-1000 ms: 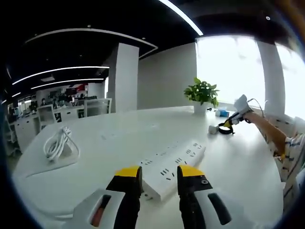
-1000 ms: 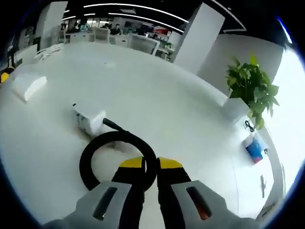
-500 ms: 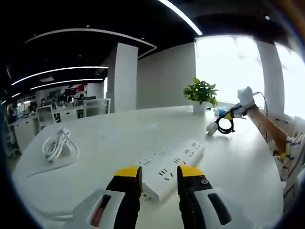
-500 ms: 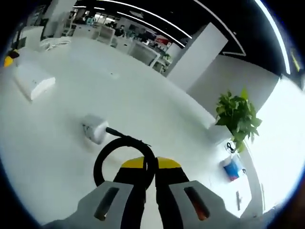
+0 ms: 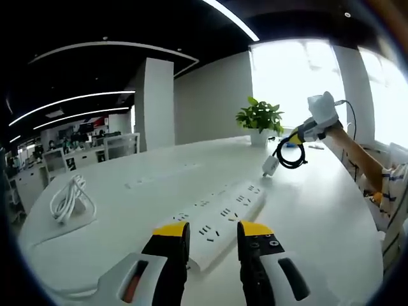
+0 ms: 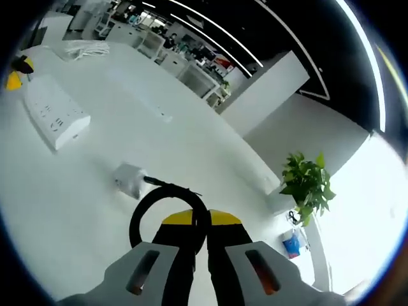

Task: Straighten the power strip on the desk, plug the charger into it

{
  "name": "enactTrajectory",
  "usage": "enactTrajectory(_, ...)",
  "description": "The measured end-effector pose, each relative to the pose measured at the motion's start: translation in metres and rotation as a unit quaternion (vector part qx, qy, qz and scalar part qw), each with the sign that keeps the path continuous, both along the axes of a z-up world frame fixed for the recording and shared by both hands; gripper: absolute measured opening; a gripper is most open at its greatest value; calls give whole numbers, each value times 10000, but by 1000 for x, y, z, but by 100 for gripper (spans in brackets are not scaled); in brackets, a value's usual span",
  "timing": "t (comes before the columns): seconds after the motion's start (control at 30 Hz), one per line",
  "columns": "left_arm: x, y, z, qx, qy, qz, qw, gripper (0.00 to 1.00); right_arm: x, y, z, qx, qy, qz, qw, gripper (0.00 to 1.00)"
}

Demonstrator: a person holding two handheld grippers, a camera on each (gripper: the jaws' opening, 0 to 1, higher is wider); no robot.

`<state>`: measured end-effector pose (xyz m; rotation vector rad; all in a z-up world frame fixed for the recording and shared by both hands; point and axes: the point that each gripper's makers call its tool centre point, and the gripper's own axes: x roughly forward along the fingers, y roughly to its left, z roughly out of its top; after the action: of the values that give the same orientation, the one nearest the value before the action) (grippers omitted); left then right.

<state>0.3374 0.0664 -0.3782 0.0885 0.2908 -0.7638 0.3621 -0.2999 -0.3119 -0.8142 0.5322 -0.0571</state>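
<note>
In the right gripper view, the right tongs [image 6: 194, 222] are clamped together on a coiled black cable [image 6: 167, 207], pinching the loop between their yellow tips. The loop arcs up and left from the tips to a small white block-shaped charger [image 6: 129, 179], which hangs at the cable's end above the white worktop [image 6: 95, 210] without touching it. Further left lies the long white plastic power strip [image 6: 55, 112], well apart from the charger, one end toward the camera. At its far end a yellow tip of the left tongs shows at the edge. Beyond, a green leafy plant in a white pot [image 6: 306, 184] stands near the worktop's far edge, with a small blue pack [image 6: 294, 242] beside it.

In the left gripper view, the left tongs [image 5: 213, 231] stand apart, their yellow tips either side of the near end of the power strip [image 5: 223, 213], which runs away at a slant toward the right. Whether the tips touch it cannot be told. Past its far end the right tongs [image 5: 294, 137], in a person's hand, hold the cable loop with the charger [image 5: 269, 166] dangling in the air. A bundle of white cord [image 5: 66, 199] lies at far left.
</note>
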Motion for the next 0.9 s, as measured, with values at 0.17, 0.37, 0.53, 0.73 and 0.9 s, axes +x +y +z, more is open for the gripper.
enactTrajectory(0.17,-3,-3,0,30,-44,-45,10000,30,2,20,10,-247,-142,169,9995,3)
enactTrajectory(0.37,-4,-5,-1,62,-81,-60,9999,30,0,36,14,-306,-158,274,9990,3)
enactTrajectory(0.53,-6,-10,-2,85,-91,-113,9999,30,-4,45,18,-218,-151,276,9993,3)
enactTrajectory(0.73,-10,-15,1,110,-196,-261,9994,30,-8,57,28,-95,-277,297,9991,3)
enactTrajectory(0.9,-14,-23,1,145,-290,-413,9986,29,-13,70,36,52,-229,330,9992,3)
